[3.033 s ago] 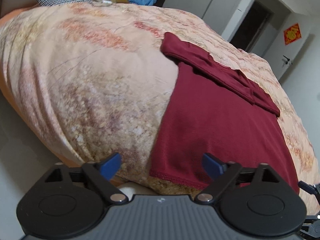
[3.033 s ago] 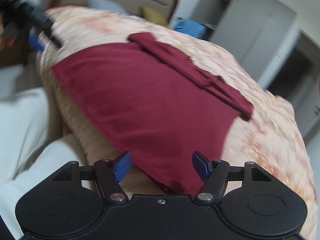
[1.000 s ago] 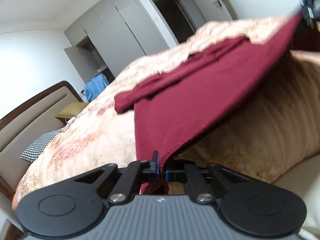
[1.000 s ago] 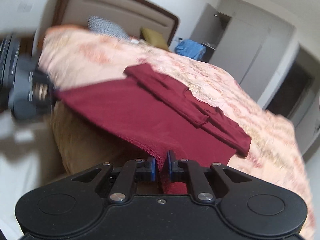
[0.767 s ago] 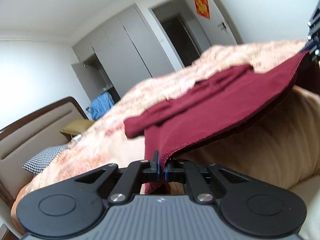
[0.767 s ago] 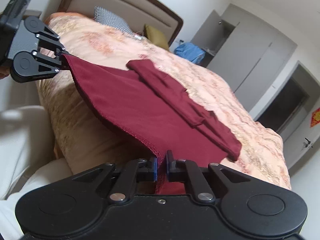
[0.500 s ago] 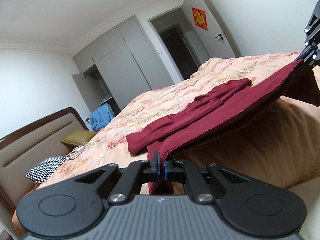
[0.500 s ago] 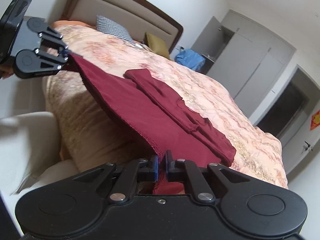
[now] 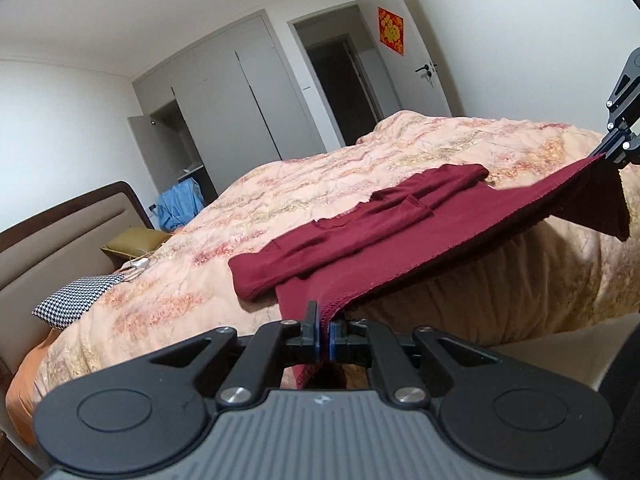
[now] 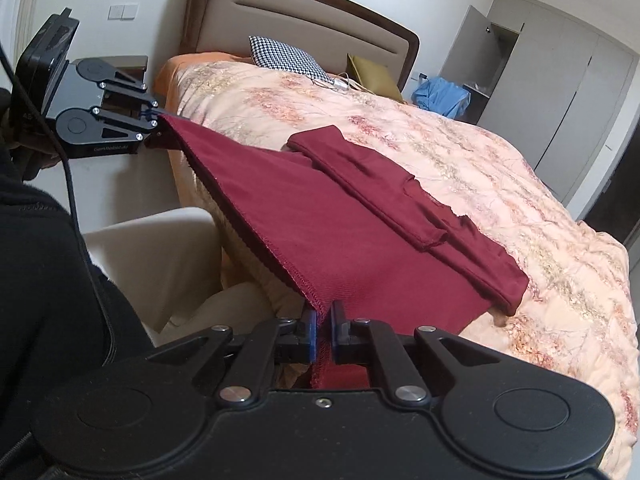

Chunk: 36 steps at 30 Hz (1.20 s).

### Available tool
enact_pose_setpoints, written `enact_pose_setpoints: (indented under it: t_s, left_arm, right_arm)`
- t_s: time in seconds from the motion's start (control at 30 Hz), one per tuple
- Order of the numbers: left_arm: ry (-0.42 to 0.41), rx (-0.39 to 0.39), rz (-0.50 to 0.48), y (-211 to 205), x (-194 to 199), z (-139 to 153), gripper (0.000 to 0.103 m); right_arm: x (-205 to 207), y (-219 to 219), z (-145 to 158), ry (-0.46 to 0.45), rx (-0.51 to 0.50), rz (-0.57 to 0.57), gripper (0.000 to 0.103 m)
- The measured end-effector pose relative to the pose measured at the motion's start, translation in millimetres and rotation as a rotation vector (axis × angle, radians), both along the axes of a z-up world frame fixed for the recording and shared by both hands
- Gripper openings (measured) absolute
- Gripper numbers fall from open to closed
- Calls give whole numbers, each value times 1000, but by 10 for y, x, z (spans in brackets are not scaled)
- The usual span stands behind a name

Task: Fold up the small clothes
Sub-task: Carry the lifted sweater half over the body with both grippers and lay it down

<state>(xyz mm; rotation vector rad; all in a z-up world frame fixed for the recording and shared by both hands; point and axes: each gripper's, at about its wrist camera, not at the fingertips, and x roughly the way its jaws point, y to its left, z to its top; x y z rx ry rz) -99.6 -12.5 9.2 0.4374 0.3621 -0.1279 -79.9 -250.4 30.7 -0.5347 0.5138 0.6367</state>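
A dark red shirt (image 9: 400, 236) lies on the peach quilt (image 9: 360, 168), sleeves folded across its far part. My left gripper (image 9: 325, 334) is shut on one corner of its hem. My right gripper (image 10: 323, 334) is shut on the other hem corner. The hem is stretched taut between them and lifted off the bed edge. The shirt (image 10: 340, 216) shows the same in the right wrist view, with the left gripper (image 10: 158, 118) at far left. The right gripper (image 9: 612, 156) shows at the right edge of the left wrist view.
A houndstooth pillow (image 10: 288, 58) and an olive cushion (image 10: 372, 74) lie by the headboard (image 10: 300, 12). Blue clothing (image 10: 440, 96) sits by the wardrobe. A nightstand (image 10: 120, 64) stands beside the bed. My dark sleeve (image 10: 44, 280) is at the left.
Both grippers closed on the hem corners and have lifted the hem up from the bed edge, pulling it taut. Over the last second they rose further.
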Motion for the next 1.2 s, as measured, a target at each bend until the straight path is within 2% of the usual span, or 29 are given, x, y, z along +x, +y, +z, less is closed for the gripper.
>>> enact_pose_setpoints:
  t_s: [0.2,0.37,0.5,0.67,0.8,0.97,1.13,1.17,1.2]
  left_arm:
    - [-23,46,-3,10,392,276,4]
    - [-25,49,-43,132,1030,646,5]
    - [6,44,-78,201,1749,880,5]
    - [64,39,-103,184,2787,965,6]
    - [129,23,-112,161,3569,841,6]
    - [240,-12,-109,201,4345,441,6]
    - [344,-80,-84,325,4763,-61,6]
    - [363,-97,-78,349,4811,-146,6]
    - [385,-115,-72,369,4858,-229,6]
  right_arm:
    - [275,-64,204,-68,61,22,6]
    - [764,-85,488,-166,98,44,6]
    - [1385,-101,661,-245,95,30,6]
    - [2408,-86,692,-246,80,-37,6]
    - [3292,-99,564,-152,110,-132,6]
    - [4105,-143,235,4,164,-222,7]
    - [4470,-92,-168,111,167,-263,10]
    - [4501,-90,-233,126,167,-266,12]
    - [4535,-88,-287,141,172,-269,20]
